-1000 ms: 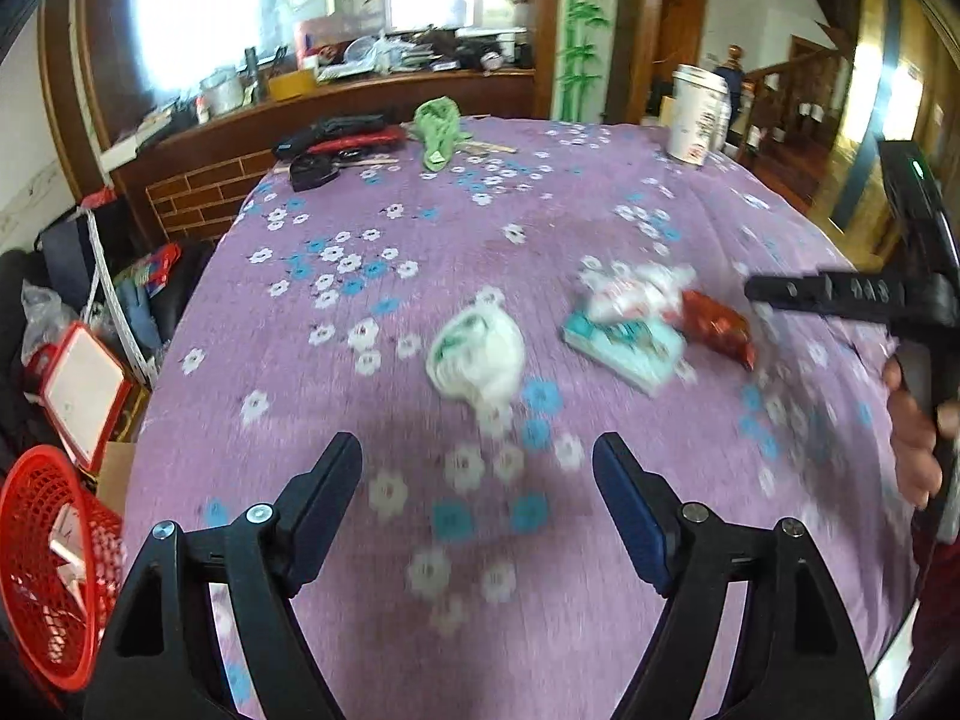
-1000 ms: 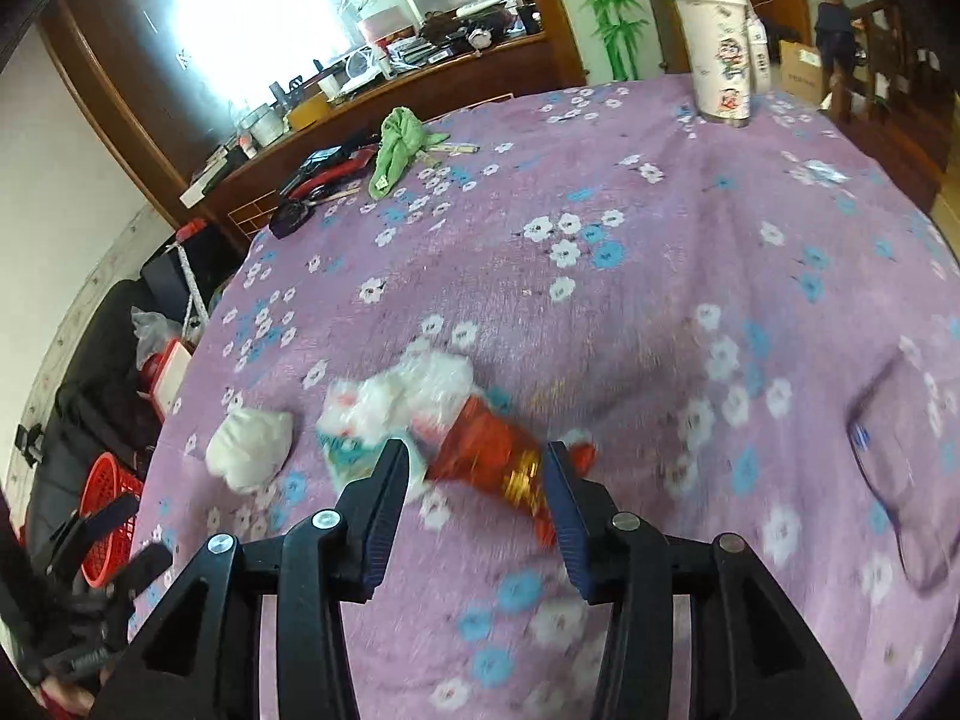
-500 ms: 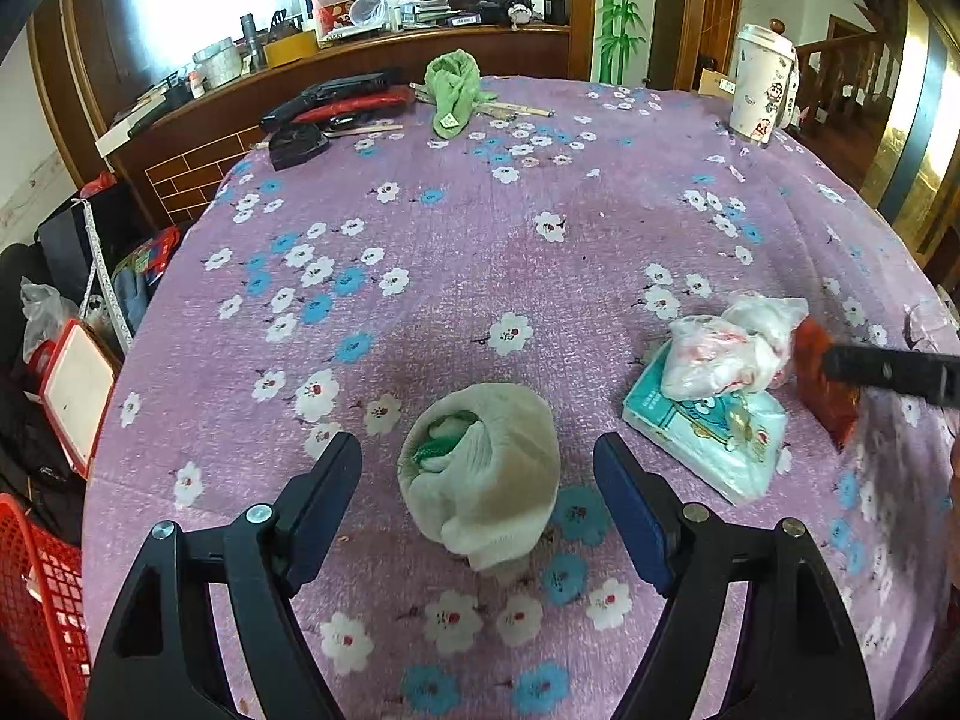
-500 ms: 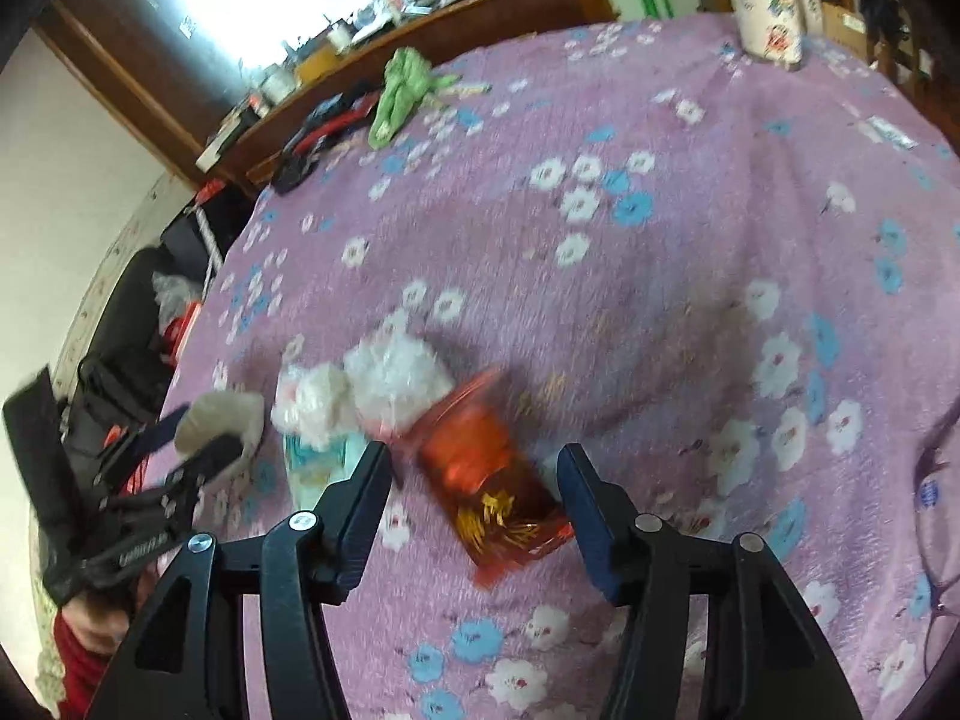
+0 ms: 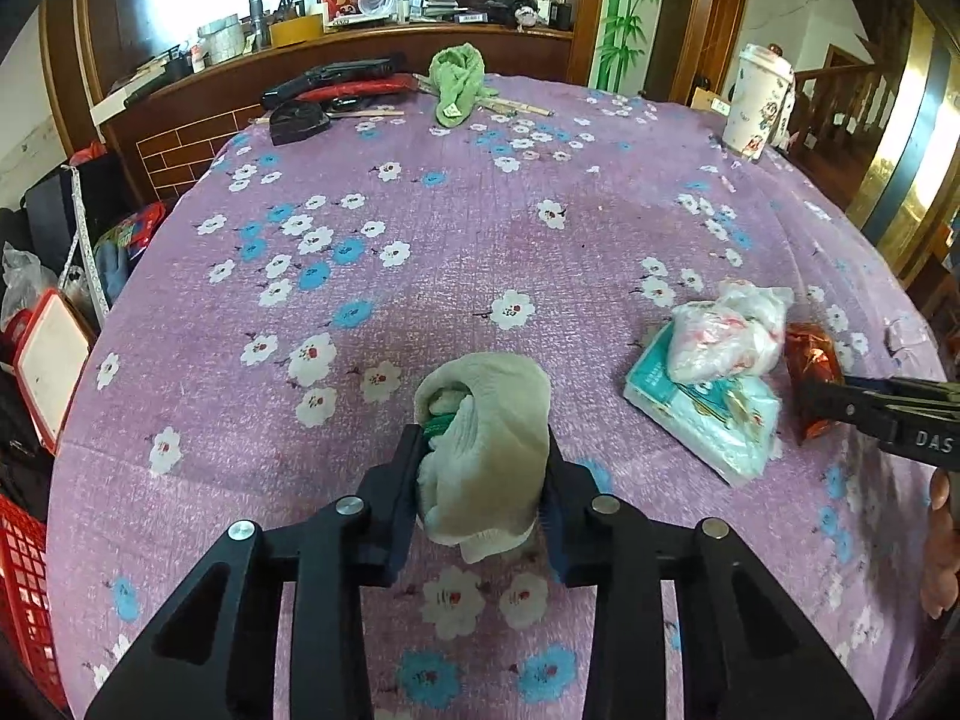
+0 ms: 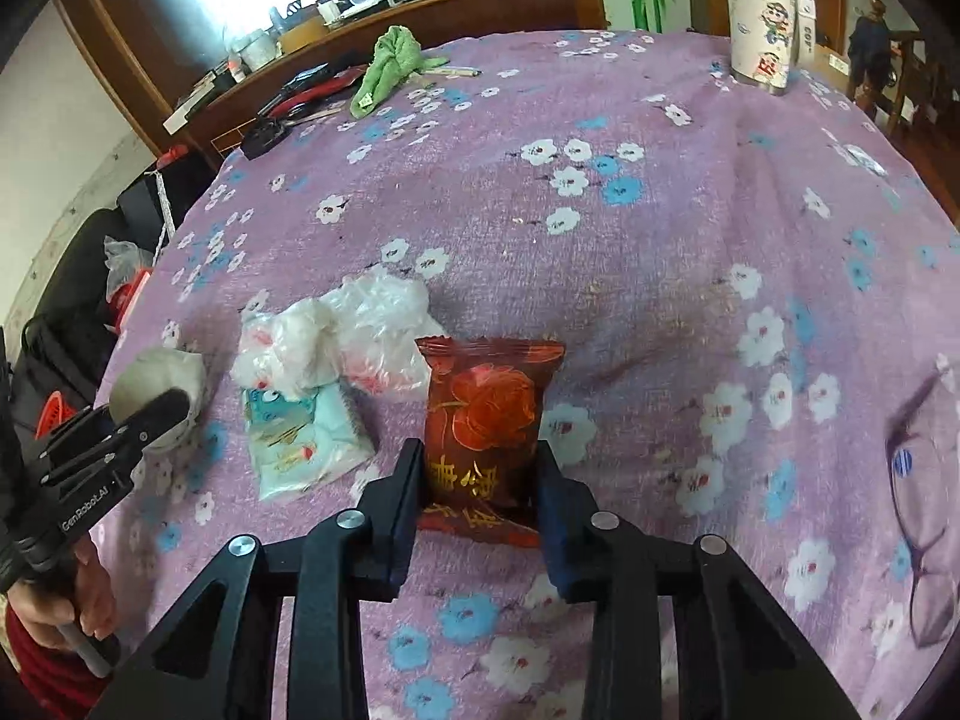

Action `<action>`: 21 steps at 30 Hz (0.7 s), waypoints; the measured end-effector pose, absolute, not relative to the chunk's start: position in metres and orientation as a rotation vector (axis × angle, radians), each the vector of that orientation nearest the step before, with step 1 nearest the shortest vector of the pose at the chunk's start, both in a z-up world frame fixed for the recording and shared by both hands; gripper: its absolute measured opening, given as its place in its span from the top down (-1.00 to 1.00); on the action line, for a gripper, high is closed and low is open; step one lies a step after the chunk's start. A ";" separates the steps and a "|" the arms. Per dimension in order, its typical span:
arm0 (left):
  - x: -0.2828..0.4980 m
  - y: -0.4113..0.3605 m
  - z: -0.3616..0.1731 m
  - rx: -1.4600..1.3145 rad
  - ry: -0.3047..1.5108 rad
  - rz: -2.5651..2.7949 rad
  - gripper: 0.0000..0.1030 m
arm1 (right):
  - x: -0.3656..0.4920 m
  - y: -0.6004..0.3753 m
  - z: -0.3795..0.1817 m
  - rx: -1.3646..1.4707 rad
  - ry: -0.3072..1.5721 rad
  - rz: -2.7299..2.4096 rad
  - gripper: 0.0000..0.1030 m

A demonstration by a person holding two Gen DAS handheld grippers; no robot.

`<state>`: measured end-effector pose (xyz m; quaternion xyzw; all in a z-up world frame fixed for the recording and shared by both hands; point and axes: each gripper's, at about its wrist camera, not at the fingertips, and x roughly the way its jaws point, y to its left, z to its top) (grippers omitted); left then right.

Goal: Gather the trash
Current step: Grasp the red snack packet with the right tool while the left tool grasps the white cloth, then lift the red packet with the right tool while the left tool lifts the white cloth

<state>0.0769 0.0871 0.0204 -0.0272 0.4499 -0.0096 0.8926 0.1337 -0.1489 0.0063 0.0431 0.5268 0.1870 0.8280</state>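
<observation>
Both grippers clamped on trash at once, lift-off looks next.

The left gripper (image 5: 480,468) has its jaws pinched in on the crumpled off-white wad (image 5: 486,438), a soft, papery ball with something green tucked inside, lying just left of the tissue pack (image 5: 702,414). The right gripper (image 6: 477,474) squeezes the lower half of the red snack wrapper (image 6: 486,414), glossy crinkled foil with gold lettering, just right of that pack. To do this well, each should probably rise straight up with steady pressure: the wad is springy and may slip, the foil slick and thin. On the pack's far end sits a bunched clear plastic bag (image 6: 336,336), filmy and shapeless. Left of the pack, beyond the purple floral tablecloth (image 5: 456,240), a red mesh basket (image 5: 21,594) looks like the likely drop.
</observation>
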 end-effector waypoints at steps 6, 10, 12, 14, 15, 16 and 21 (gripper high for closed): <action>0.044 0.087 0.041 -0.071 0.871 -0.047 0.36 | 0.095 -0.155 0.023 0.114 1.088 0.381 0.33; 0.016 0.080 0.053 -0.047 0.823 -0.062 0.36 | 0.058 -0.148 0.044 0.118 1.032 0.419 0.33; 0.001 0.078 0.057 -0.044 0.805 -0.069 0.36 | 0.036 -0.143 0.052 0.126 1.003 0.445 0.33; -0.014 0.076 0.060 -0.043 0.785 -0.069 0.36 | 0.018 -0.138 0.057 0.133 0.980 0.464 0.33; -0.021 0.076 0.061 -0.043 0.777 -0.068 0.36 | 0.008 -0.135 0.058 0.136 0.968 0.474 0.33; -0.028 0.076 0.062 -0.043 0.770 -0.068 0.35 | 0.000 -0.132 0.059 0.134 0.957 0.478 0.33; -0.062 0.077 0.061 -0.021 0.736 -0.035 0.35 | -0.033 -0.119 0.054 0.131 0.928 0.490 0.33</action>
